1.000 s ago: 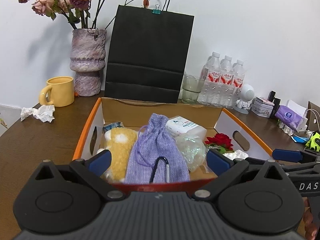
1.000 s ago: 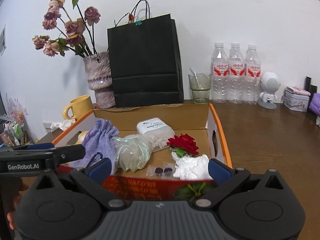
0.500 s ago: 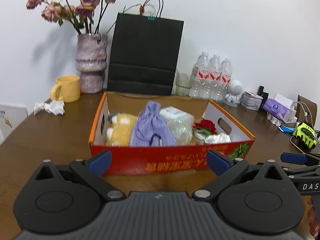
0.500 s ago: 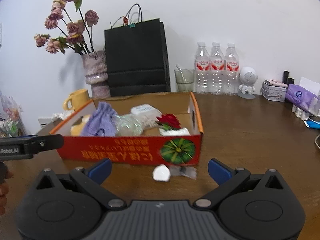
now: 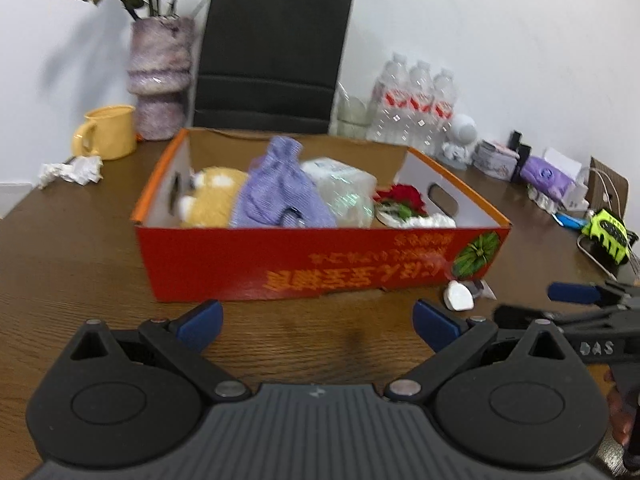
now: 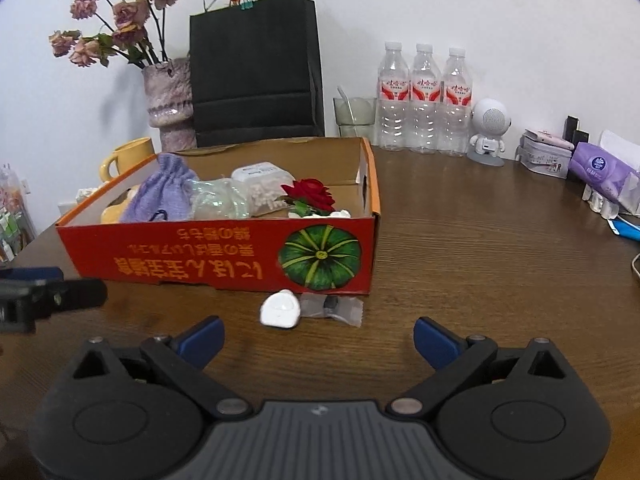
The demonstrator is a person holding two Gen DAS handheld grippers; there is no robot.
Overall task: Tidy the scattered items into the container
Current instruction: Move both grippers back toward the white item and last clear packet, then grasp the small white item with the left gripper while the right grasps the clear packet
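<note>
A red cardboard box [image 5: 304,264] [image 6: 200,260] sits mid-table and holds a purple pouch [image 5: 280,196] [image 6: 164,192], a yellow plush [image 5: 212,200], a clear bag [image 6: 220,200], a white tub [image 6: 262,184] and a red rose [image 5: 402,196] [image 6: 308,196]. On the table by its front right corner lie a small white case [image 6: 280,310] [image 5: 459,296] and a clear packet [image 6: 332,308]. My right gripper [image 6: 319,336] stands open just short of them. My left gripper [image 5: 318,320] is open and empty before the box's front wall.
Along the back wall stand a black paper bag [image 6: 256,68], a vase of dried flowers [image 6: 168,100], a yellow mug [image 5: 108,132], a glass [image 6: 355,116], three water bottles [image 6: 424,100] and a white figurine [image 6: 490,128]. Crumpled tissue [image 5: 72,170] lies left; purple tissue packs [image 6: 600,172] clutter the right.
Both grippers have drawn back from above the box toward the table's near side. The box's front wall, the white case and the packet have come into view. Both stay open.
</note>
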